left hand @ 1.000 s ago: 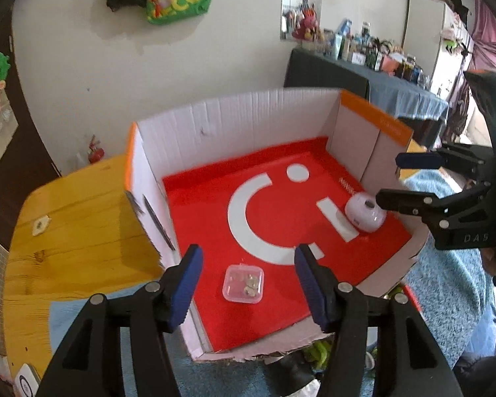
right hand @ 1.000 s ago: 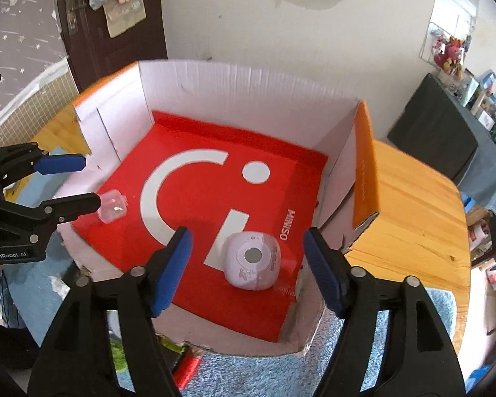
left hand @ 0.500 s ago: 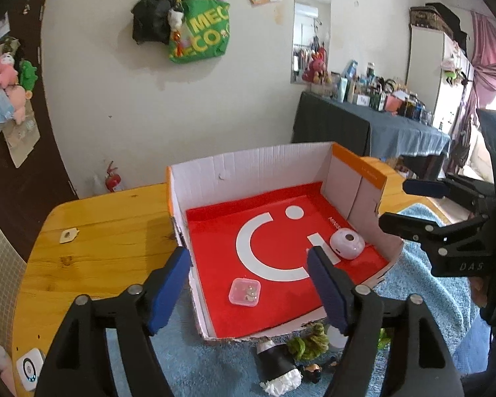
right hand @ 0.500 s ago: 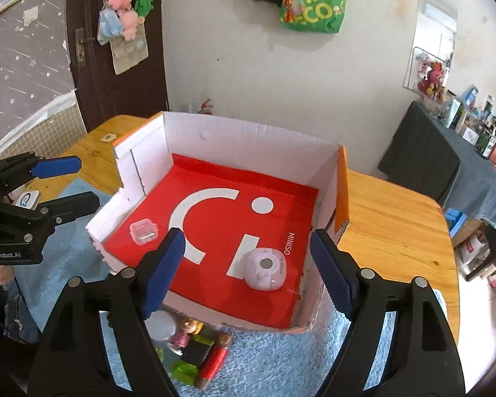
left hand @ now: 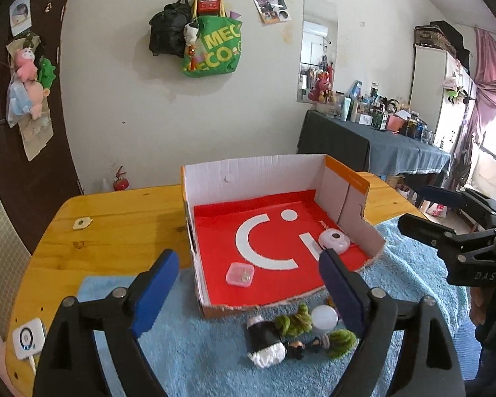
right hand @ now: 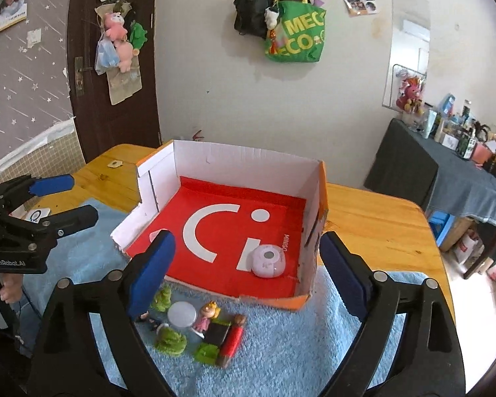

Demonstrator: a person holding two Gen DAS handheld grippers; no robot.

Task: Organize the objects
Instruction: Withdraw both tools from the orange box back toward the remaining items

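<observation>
Nearest, the left gripper [left hand: 248, 284] and right gripper [right hand: 244, 268] hang before the box [left hand: 258, 172], jaws wide and opening, nothing between them. Just in front of the box, small toys [right hand: 195, 324] lie clustered on the blue towel [left hand: 198, 347]. Inside the box near its front edge sits a clear case [left hand: 239, 274]; deeper, by its right wall, a pink round case [right hand: 268, 260].

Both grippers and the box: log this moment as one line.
left gripper: opening, empty | right gripper: opening, empty | box: holds clear case, pink round case | toys: on blue towel, outside box
</observation>
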